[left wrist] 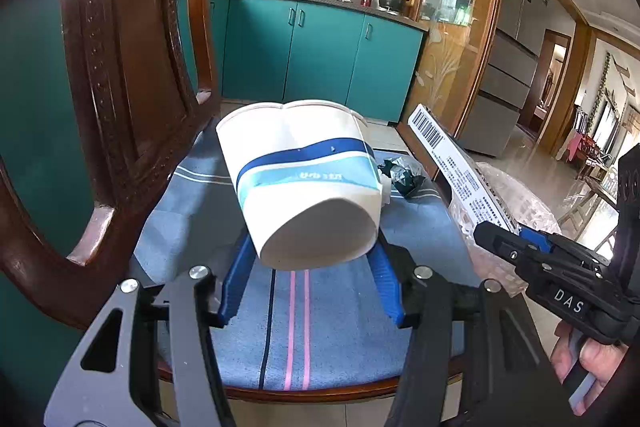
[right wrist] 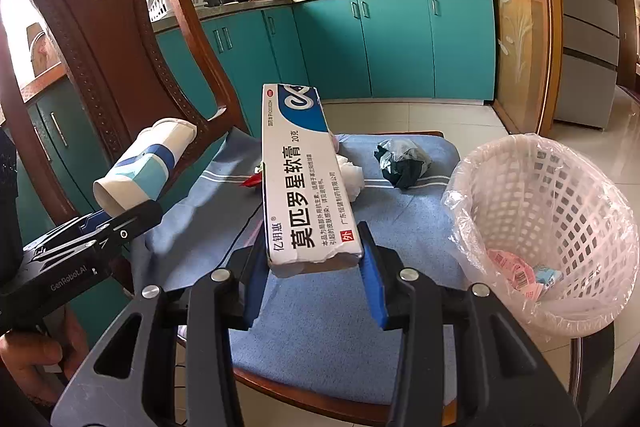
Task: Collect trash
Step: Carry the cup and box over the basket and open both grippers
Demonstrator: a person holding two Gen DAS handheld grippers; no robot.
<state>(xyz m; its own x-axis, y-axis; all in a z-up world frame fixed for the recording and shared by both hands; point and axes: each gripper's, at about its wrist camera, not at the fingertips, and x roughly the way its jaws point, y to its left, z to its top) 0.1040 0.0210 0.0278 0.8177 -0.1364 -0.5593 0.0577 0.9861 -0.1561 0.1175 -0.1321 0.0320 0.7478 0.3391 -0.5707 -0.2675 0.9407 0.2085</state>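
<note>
My left gripper [left wrist: 310, 267] is shut on a squashed white paper cup [left wrist: 304, 179] with blue bands, held above the chair seat; the cup also shows in the right wrist view [right wrist: 140, 167]. My right gripper [right wrist: 314, 255] is shut on a white and blue ointment box [right wrist: 302, 179], held above the seat; the box also shows in the left wrist view [left wrist: 456, 167]. On the seat lie a dark crumpled wrapper [right wrist: 402, 157], a white crumpled tissue [right wrist: 350, 175] and a small red scrap [right wrist: 252, 181]. A white mesh waste basket [right wrist: 552, 227] with a clear liner stands at the right and holds some paper scraps.
The blue striped towel [right wrist: 320, 319] covers the seat of a dark wooden chair [right wrist: 104, 39], whose backrest rises at the left. Teal kitchen cabinets [right wrist: 396, 43] with pots on the counter stand behind. A glass door [right wrist: 516, 11] and a fridge are at the right.
</note>
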